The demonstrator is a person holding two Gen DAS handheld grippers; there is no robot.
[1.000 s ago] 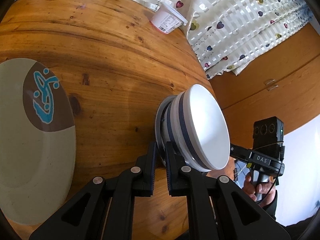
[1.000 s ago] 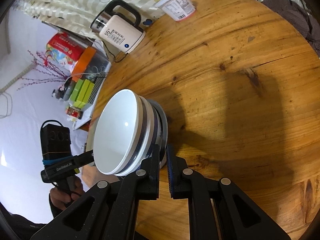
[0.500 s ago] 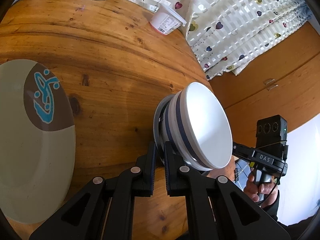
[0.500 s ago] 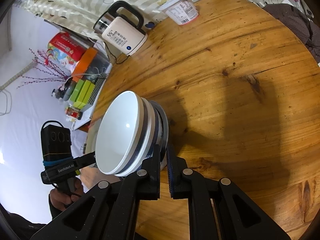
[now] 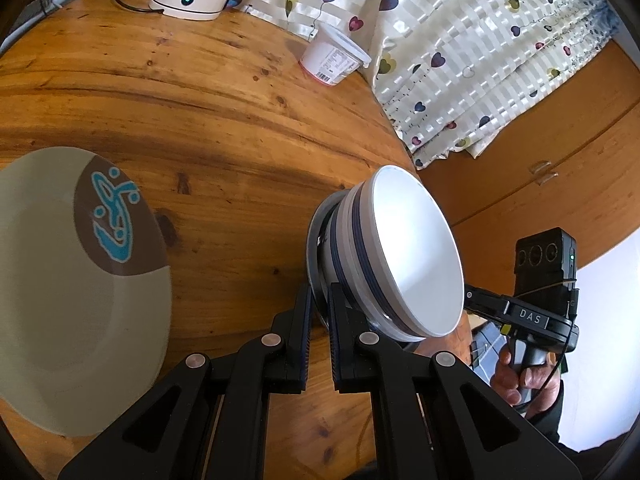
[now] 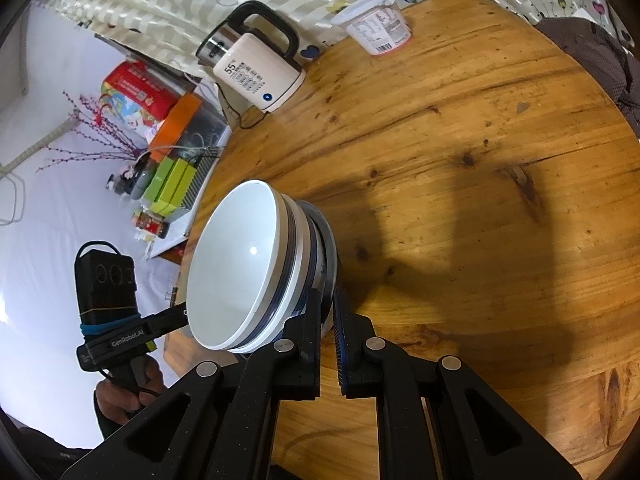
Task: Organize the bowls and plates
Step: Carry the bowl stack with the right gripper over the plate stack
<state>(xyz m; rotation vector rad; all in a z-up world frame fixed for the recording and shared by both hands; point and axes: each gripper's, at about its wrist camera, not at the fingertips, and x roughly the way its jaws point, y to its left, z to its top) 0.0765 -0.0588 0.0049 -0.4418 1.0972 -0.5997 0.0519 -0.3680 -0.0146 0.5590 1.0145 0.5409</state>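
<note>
Currently we note both grippers clamped on one grey plate [image 5: 316, 236], each pinching its thin rim from an opposite side above the round wooden table [image 5: 224, 128]. Our left gripper [image 5: 319, 300] has its jaws nearly together on the near edge of the rim; our right gripper [image 6: 329, 304] does the same on its side. A stack of white bowls [image 5: 412, 256] with dark blue bands sits nested on the plate. The plate is held steeply tilted, so the open mouths of the bowls face sideways, toward the table's edge, and the stacking axis lies close to level. A beige plate [image 5: 68, 304] with a brown and turquoise mark lies flat on the table, well apart. Near the far edge stand a kettle [image 6: 256, 76] and a white tub [image 6: 376, 24].
</note>
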